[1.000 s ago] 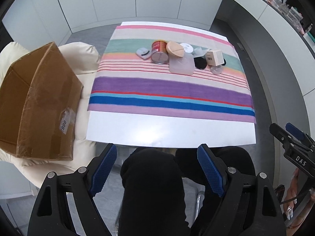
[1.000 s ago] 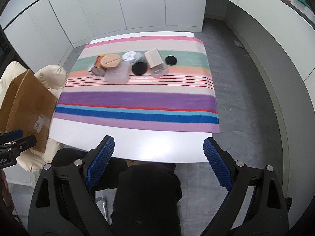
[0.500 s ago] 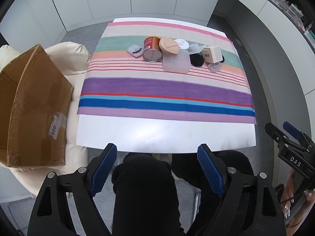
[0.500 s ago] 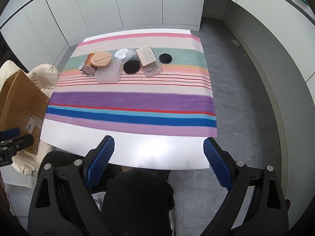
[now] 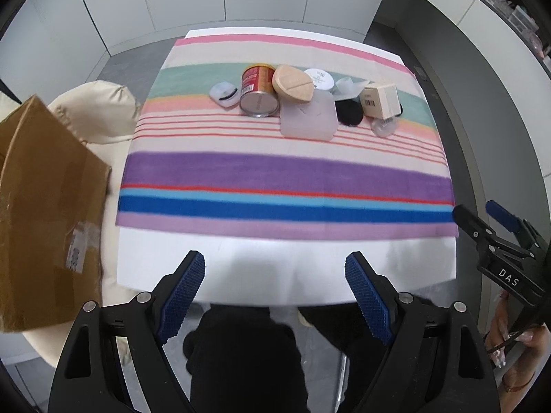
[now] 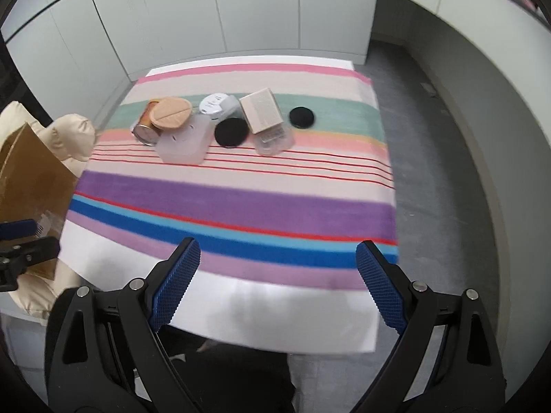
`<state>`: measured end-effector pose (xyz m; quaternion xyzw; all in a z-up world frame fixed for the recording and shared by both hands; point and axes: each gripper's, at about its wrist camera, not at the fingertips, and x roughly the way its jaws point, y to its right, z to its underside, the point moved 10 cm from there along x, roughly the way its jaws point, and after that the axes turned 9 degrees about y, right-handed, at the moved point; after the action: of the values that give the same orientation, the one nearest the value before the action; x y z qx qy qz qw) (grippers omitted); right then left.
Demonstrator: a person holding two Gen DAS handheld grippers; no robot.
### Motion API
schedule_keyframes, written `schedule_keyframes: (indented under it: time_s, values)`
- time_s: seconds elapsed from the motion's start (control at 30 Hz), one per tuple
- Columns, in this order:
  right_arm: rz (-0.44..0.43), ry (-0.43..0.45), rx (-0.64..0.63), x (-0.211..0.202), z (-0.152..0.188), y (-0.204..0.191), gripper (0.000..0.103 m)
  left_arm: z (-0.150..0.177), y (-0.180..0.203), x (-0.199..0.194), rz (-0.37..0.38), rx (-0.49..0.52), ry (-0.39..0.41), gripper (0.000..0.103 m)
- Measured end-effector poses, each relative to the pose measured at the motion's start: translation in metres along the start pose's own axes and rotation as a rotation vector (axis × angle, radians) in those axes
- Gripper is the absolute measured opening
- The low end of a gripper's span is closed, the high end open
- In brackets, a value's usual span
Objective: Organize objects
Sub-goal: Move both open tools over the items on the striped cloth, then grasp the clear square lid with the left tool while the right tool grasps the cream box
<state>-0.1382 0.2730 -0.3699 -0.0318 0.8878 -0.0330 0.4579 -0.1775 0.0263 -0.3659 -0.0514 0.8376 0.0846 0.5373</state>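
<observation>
A cluster of small items lies far back on the striped cloth: a red can on its side, a tan round puff, a frosted plastic box, a black disc, a small cardboard box, a white round case and a small white case. My left gripper hangs open over the table's near white edge, nothing between its blue pads. In the right wrist view my right gripper is open and empty above the near stripes, far from the can and a second black disc.
A brown cardboard carton rests on a cream cushion left of the table. White cabinets ring the room; grey floor lies to the right. A person's dark-clothed legs show below the table edge. The right gripper's tip shows at the left view's right edge.
Both grippers have moved forward and down toward the table; the table edge now lies under the fingers and the objects look larger. Jaws stayed open.
</observation>
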Motion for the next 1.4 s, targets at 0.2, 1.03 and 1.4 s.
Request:
schedule_keyframes:
  time_s: [0.2, 1.03, 1.4]
  values:
    - [0.008, 0.027, -0.049, 0.040, -0.038, 0.001, 0.094, -0.026, 0.009, 0.028, 0.008, 0.008, 0.037, 0.084]
    - [0.002, 0.054, -0.249, 0.197, -0.108, -0.031, 0.050, -0.083, 0.043, 0.149, 0.153, -0.039, -0.042, 0.084]
    - [-0.034, 0.079, -0.096, 0.153, -0.095, 0.005, 0.046, -0.097, 0.064, 0.169, 0.144, -0.019, -0.039, 0.085]
